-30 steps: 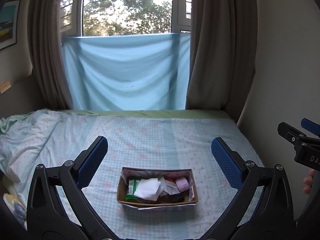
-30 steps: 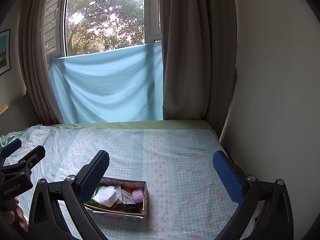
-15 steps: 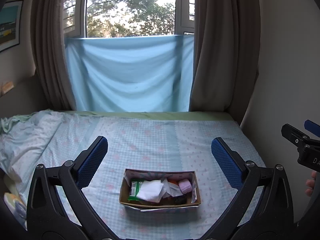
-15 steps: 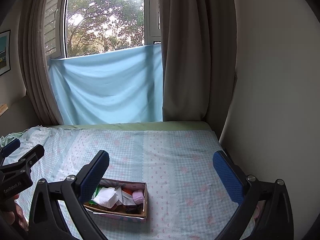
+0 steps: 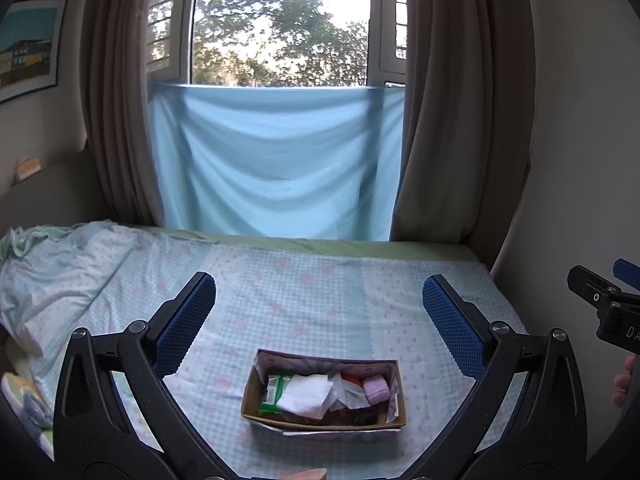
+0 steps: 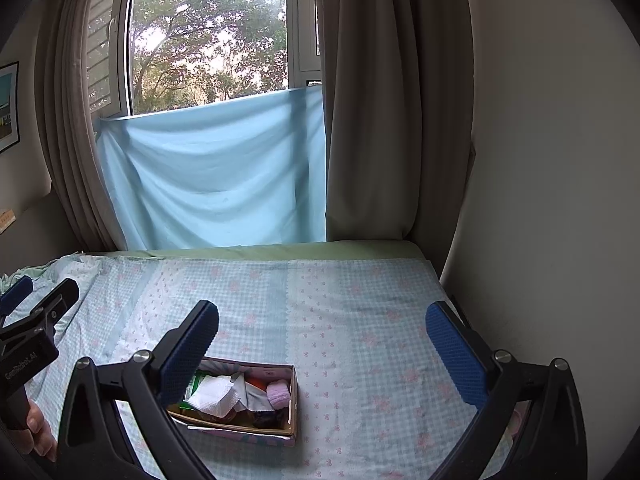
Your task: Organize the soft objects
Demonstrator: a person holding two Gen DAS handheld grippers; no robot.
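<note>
Left wrist view: the left tool [image 5: 319, 312] hangs above the bed [image 5: 320, 280], its two blue-padded fingers [image 5: 185, 322] spread wide with nothing between them. Low in the centre of the frame a cardboard box [image 5: 324, 420] sits on the checked bedsheet, and inside it lie a white cloth [image 5: 306, 396], a green packet [image 5: 272, 394] at its left end and a pink roll [image 5: 376, 390] toward its right end. At the right edge of the frame part of the right tool [image 5: 608, 304] shows, held well apart from the box

Right wrist view: the right tool [image 6: 322, 342] is also wide open and empty, its fingers framing the lower half of the frame. The box [image 6: 256, 432] lies at lower left of centre, just beside the left-hand finger [image 6: 190, 350], with the white cloth [image 6: 212, 398] and pink roll [image 6: 278, 394] visible inside. The left tool [image 6: 38, 316] shows at the left edge. A light blue sheet [image 6: 216, 176] hangs across the window in the upper middle
</note>
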